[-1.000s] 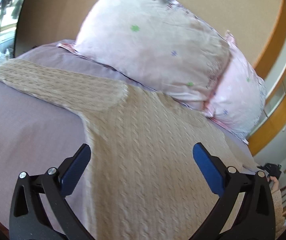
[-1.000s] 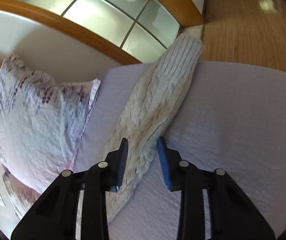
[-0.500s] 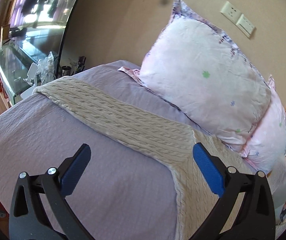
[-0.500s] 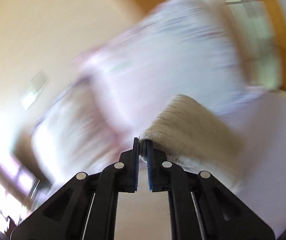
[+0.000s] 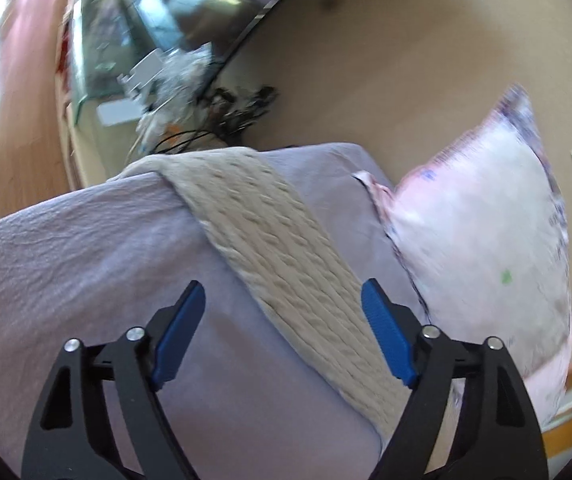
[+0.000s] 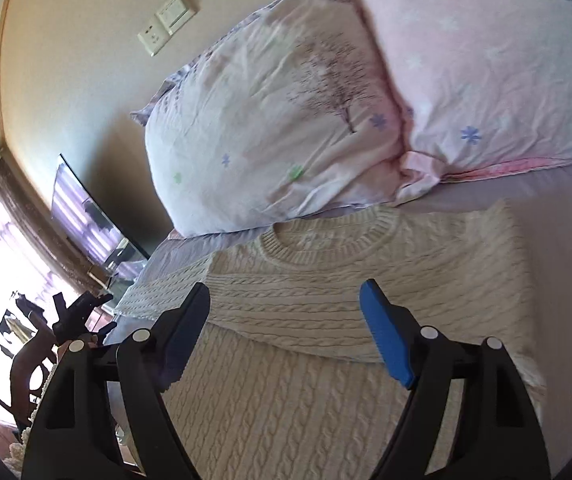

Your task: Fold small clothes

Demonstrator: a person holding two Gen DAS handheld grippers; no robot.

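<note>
A beige cable-knit sweater [image 6: 326, 288] lies on the lilac bed sheet [image 6: 558, 208], neckline toward the pillows. One sleeve is folded across its chest. My right gripper [image 6: 286, 308] is open and empty just above that folded sleeve. In the left wrist view the other sleeve [image 5: 282, 248] stretches straight out to the bed's far edge. My left gripper [image 5: 282, 312] is open and empty, its jaws standing either side of this sleeve, above it.
Two pink-and-white pillows [image 6: 286, 120] lean on the wall behind the sweater; one shows in the left wrist view [image 5: 486, 232]. A cluttered glass desk with cables [image 5: 174, 92] stands past the bed's far edge. A television [image 6: 82, 216] hangs on the wall.
My right gripper closed on the right sleeve, carried it over the sweater's chest and has now opened, leaving it folded there. My left gripper swung left along the outstretched sleeve and stayed open.
</note>
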